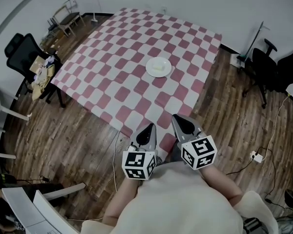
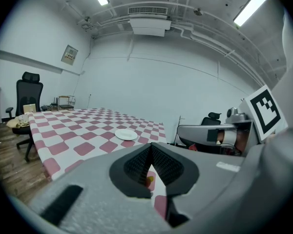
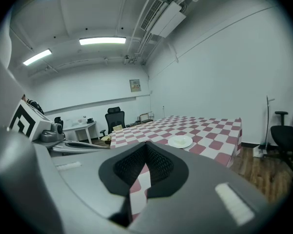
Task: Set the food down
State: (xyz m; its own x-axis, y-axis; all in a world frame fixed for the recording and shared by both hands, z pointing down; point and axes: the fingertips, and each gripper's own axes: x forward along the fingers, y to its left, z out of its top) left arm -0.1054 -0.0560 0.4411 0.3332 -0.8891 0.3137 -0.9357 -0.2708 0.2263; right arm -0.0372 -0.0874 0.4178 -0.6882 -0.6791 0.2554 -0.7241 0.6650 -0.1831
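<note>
Apparently done: pale food [image 1: 160, 69] rests on plate [image 1: 150, 65], mid tabletop [image 1: 122, 62].
Left gripper [image 1: 149, 127], right gripper [image 1: 178, 119] hover nearside, fingers [image 2: 136, 165] closed, nothing evidently held.

plate [image 1: 158, 66] on table [image 1: 117, 74], past centre | office chair [image 1: 18, 50] left of table | second chair [image 1: 263, 65] right of table

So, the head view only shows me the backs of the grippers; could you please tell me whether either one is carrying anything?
Observer: The right gripper has its jaws together, and only the checked tablecloth shows through the gap behind the tips.
Operator: Thank you, and the left one?
Observer: The left gripper has its jaws together at the tips as well, but a small yellowish bit shows in the gap below them. I cannot tell whether it is gripped or lies beyond.
</note>
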